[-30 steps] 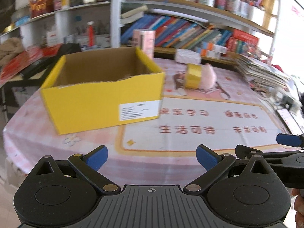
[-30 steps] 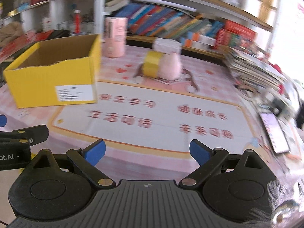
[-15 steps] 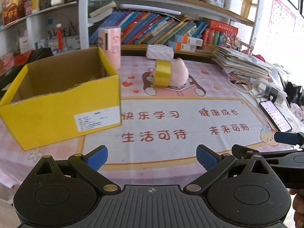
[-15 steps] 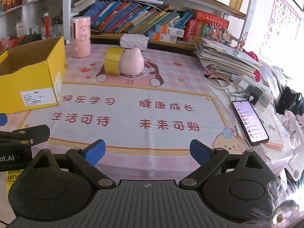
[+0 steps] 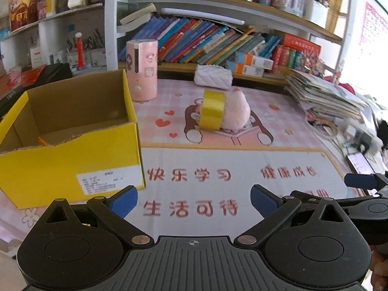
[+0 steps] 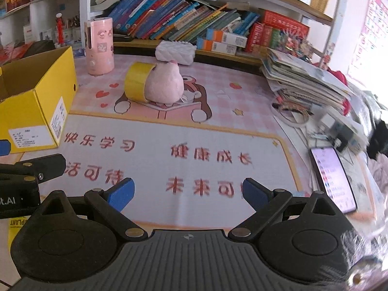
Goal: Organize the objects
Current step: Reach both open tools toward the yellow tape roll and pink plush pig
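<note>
Nearest, the left gripper (image 5: 194,200) and right gripper (image 6: 188,191) are held spread and empty above the table's (image 6: 242,126) near edge, presumably readied for a pick. Farther in, the yellow box (image 5: 72,165) is set open-topped by the left edge (a likely receptacle), while the yellow tape roll (image 6: 137,84) and pink plush toy (image 6: 165,84) are found touching near the far edge.

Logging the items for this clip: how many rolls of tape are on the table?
2. A yellow tape roll stands on edge against the pink plush toy; a flat pale roll lies by the paper stack. Clutter may hide others.
</note>
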Demonstrator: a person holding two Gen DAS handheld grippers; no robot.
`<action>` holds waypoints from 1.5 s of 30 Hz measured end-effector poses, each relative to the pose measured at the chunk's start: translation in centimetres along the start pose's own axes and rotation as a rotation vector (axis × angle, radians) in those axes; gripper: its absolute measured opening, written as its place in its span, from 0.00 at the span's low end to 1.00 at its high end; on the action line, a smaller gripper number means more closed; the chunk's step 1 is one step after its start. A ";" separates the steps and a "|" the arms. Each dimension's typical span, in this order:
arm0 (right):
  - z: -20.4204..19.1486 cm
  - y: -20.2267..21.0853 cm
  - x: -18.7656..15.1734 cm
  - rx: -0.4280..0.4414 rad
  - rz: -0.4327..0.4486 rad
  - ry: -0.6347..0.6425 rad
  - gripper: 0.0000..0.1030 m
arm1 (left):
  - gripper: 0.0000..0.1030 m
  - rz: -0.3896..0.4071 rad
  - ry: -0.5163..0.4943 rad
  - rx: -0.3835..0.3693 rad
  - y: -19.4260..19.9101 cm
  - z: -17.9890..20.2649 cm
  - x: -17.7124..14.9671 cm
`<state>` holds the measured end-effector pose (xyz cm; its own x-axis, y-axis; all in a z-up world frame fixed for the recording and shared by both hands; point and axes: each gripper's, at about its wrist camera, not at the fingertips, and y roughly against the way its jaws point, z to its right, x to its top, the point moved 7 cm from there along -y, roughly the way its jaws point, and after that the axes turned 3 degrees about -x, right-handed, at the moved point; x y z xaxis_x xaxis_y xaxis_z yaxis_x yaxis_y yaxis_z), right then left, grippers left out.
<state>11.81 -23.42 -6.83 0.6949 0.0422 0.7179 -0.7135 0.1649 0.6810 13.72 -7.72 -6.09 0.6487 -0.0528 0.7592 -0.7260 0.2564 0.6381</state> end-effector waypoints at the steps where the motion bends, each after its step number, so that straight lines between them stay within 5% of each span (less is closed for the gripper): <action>1: 0.2 -0.5 0.4 0.008 0.002 0.005 0.93 | 0.98 0.002 0.006 0.006 -0.4 0.2 0.3; 31: 5.2 -10.0 8.0 0.167 0.061 0.034 0.91 | 0.98 0.055 0.027 0.128 -8.6 3.4 8.0; 45: 5.8 -12.3 9.4 0.200 0.053 0.049 0.91 | 0.96 0.047 0.009 0.154 -16.5 3.8 11.3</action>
<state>26.61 -30.77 -7.67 0.6558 0.0948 0.7490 -0.7495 -0.0379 0.6610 32.16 -16.23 -7.50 0.6149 -0.0360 0.7877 -0.7813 0.1073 0.6148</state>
